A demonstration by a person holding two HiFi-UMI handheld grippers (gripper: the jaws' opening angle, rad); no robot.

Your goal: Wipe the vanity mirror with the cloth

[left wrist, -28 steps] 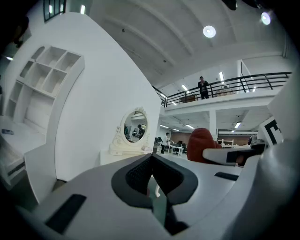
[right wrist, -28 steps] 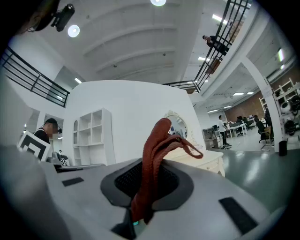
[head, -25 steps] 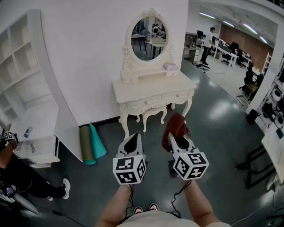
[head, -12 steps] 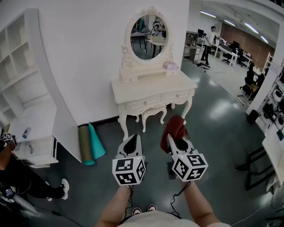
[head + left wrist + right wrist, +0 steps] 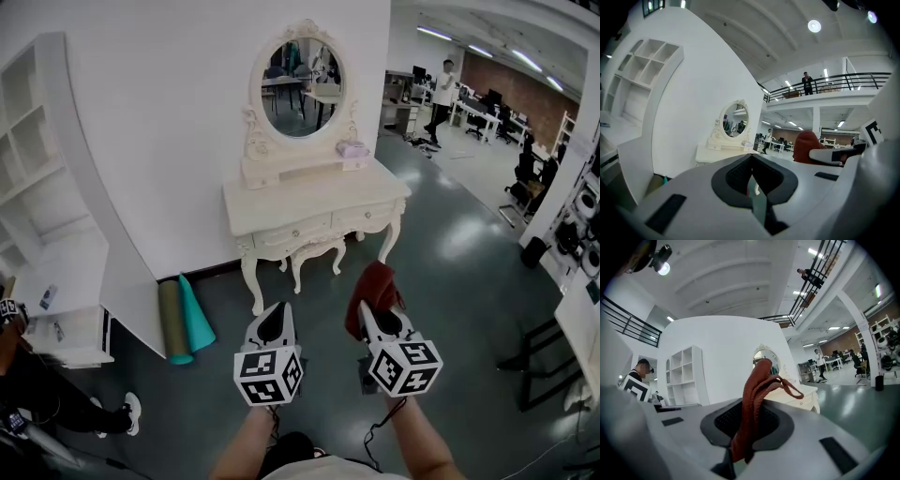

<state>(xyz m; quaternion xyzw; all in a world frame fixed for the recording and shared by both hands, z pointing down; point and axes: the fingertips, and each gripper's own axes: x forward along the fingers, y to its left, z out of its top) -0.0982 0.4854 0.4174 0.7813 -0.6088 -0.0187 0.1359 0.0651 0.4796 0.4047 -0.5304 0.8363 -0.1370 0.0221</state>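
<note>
Two tools: left tool [image 5: 276, 312] pressed together, empty; right tool [image 5: 371, 307] pinching cloth [image 5: 374, 284].
Mirror [image 5: 300, 73]: above tabletop [image 5: 309, 202], well ahead.
Risk: bunched cloth slipping free under wiping pressure.

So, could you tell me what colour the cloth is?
The cloth is rust red, best seen in the right gripper view.
</note>
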